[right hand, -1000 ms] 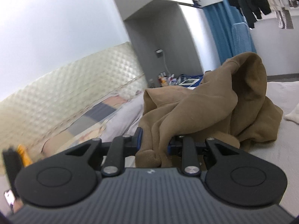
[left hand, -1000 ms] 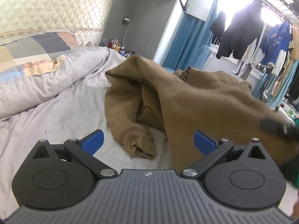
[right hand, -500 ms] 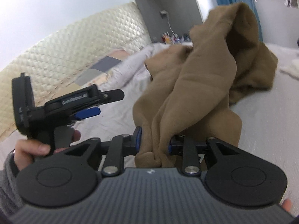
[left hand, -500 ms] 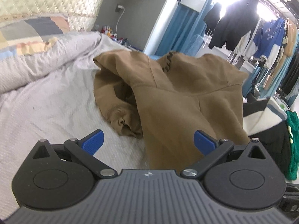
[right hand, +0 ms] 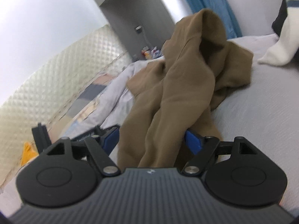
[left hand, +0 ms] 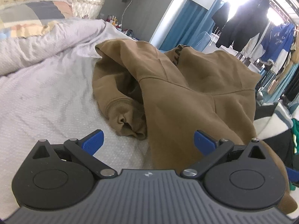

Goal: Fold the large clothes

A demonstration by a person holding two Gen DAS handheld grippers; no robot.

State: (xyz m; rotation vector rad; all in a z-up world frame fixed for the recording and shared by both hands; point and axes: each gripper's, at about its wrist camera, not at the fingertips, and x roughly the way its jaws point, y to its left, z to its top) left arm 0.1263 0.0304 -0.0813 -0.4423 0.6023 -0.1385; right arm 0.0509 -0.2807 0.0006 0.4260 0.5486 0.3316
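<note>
A large brown hoodie [left hand: 186,85] lies crumpled on the pale grey bed sheet [left hand: 46,108], one cuffed sleeve [left hand: 123,119] curled toward me. My left gripper [left hand: 148,142] hovers low over its near edge, open, with the hem running under the gap nearer the right pad [left hand: 204,142]. In the right wrist view the hoodie [right hand: 188,78] rises in a heap, and a fold of it hangs loosely between the fingers of my right gripper [right hand: 151,141]. That gripper's jaws are opening and stand wide, with no pad pressing the fold.
A grey quilt [left hand: 46,43] and a patchwork pillow [left hand: 28,20] lie against the quilted headboard [right hand: 56,71]. Other clothes [left hand: 276,130] are piled at the bed's right side, among them a white garment [right hand: 276,50]. Garments hang on a rail [left hand: 243,28] by the blue curtain.
The right jaws, clamped on hoodie cloth before, have spread wide and the cloth now hangs loose. The hoodie has settled lower on the bed. The left gripper came down nearer the hem, still open.
</note>
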